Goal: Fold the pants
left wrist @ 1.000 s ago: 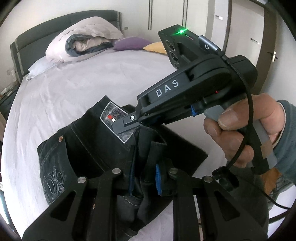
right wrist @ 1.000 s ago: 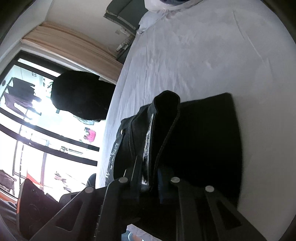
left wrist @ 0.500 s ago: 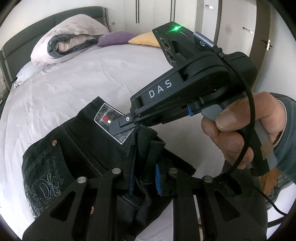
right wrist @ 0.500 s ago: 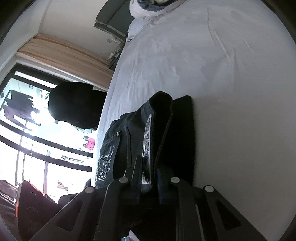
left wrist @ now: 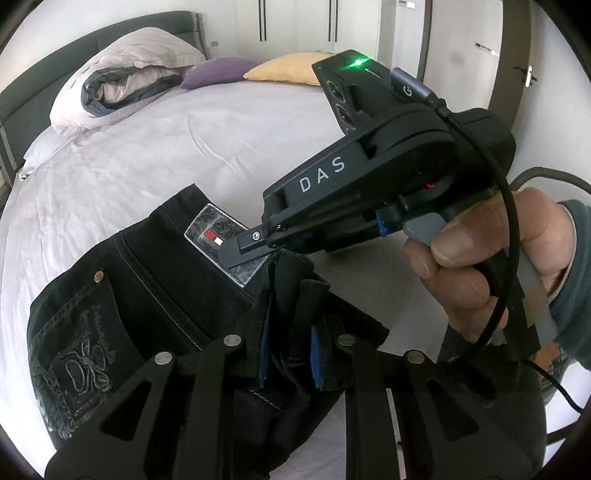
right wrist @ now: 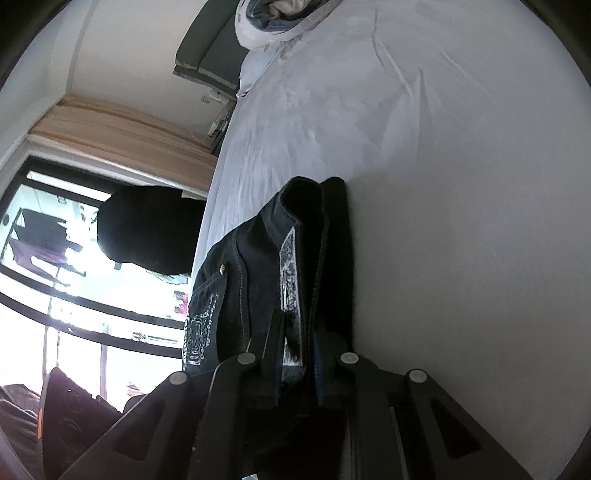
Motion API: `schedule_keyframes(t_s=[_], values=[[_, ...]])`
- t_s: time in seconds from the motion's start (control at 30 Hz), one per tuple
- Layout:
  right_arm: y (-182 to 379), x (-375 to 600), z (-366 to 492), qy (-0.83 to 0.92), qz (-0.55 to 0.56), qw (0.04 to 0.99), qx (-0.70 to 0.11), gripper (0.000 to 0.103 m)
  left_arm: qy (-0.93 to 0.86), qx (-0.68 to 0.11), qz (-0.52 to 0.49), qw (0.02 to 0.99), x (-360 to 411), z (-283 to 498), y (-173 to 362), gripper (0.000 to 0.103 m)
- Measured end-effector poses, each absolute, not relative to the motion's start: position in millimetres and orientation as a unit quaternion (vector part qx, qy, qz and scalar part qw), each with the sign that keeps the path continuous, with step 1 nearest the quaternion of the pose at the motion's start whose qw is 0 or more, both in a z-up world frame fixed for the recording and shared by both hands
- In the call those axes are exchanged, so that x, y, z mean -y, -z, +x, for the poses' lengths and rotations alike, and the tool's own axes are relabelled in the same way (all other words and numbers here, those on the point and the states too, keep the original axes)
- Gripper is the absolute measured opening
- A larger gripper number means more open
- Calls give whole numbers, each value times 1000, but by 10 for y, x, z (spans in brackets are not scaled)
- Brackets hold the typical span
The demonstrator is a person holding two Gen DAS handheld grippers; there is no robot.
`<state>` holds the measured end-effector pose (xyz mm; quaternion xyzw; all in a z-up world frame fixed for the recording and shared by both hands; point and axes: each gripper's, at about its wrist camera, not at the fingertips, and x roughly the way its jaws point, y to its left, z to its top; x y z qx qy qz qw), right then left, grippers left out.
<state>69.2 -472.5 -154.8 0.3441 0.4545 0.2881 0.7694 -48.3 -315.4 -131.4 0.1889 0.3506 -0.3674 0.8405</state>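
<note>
The black jeans [left wrist: 122, 295] lie folded on the grey bed sheet [left wrist: 155, 155], waistband and leather label [left wrist: 218, 243] facing up. My left gripper [left wrist: 290, 343] is shut on a bunched edge of the jeans near the bed's front edge. My right gripper [left wrist: 247, 254] enters from the right in the left wrist view and is shut on the waistband beside the label. In the right wrist view my right gripper [right wrist: 297, 354] clamps the waistband of the jeans [right wrist: 258, 266], which stands on edge above the sheet [right wrist: 443, 184].
A rolled duvet [left wrist: 122, 81], a purple pillow [left wrist: 218, 72] and a yellow pillow [left wrist: 288, 68] lie at the head of the bed. Wardrobe doors [left wrist: 369, 26] stand behind. A window [right wrist: 55, 277] and a dark chair [right wrist: 147, 229] are beside the bed.
Both grippers have carried the held edge of the jeans across the folded part, so less of the flat black leg shows in the right wrist view. Both grips stayed shut.
</note>
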Motion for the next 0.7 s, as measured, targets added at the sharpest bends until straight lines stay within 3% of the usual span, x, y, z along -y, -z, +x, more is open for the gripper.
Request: schedule_keyframes(t_s=[0.1,0.3,0.4,0.57,0.6,0.63,0.7], values=[[1588,4737,656,-285,345,773,-450,15,368,-350,196,839,3170,-477,1347,16],[1644,4761,625,-294,353,773,-438,21,388,-363,148,834,2922,-504,1124,30],[1588,4800,546,-287,348,778,-437,23,388,-334,99,853,2500,-538,858,71],[1264,4933,318,-282,341,798,-408,27,353,-337,0,873,1669,-249,724,71],[1142,4889,296,-301,337,800,-395,27,349,-340,-12,873,1568,-184,742,66],[976,4785,288,-327,321,803,-382,27,343,-349,-26,872,1467,-81,772,56],[789,4582,323,-364,298,801,-370,27,341,-365,-69,863,1297,111,834,48]])
